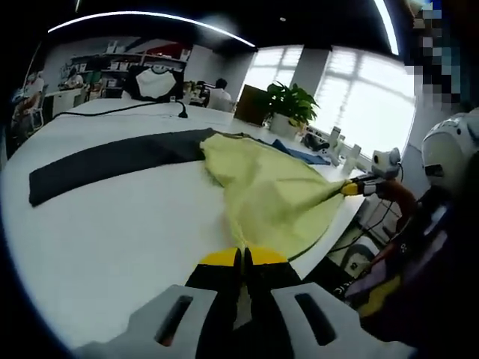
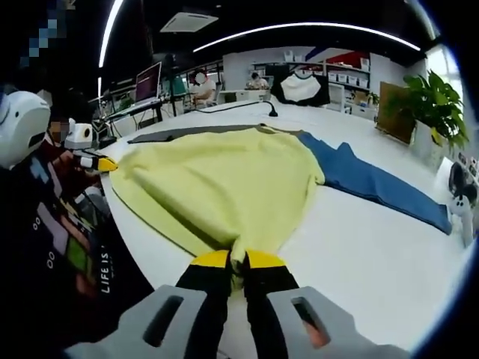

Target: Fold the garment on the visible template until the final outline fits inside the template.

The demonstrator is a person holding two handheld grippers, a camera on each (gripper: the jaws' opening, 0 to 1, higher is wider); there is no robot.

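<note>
While the yellow garment (image 2: 224,179) lay spread on the white desk (image 1: 112,232), over a dark template (image 1: 112,158) and beside blue jeans (image 2: 374,183), both grippers held its near hem. The left gripper (image 1: 242,258) and the right gripper (image 2: 236,262) each had jaws clenched on cloth. It looked light, soft and limp, so hems and corners seemed the best holds.

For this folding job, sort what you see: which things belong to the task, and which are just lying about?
Part of the job:
yellow garment
dark template under it
left gripper, shut on the garment
right gripper, shut on the garment

Just lying about:
blue jeans
potted plant
black cable
white table
</note>
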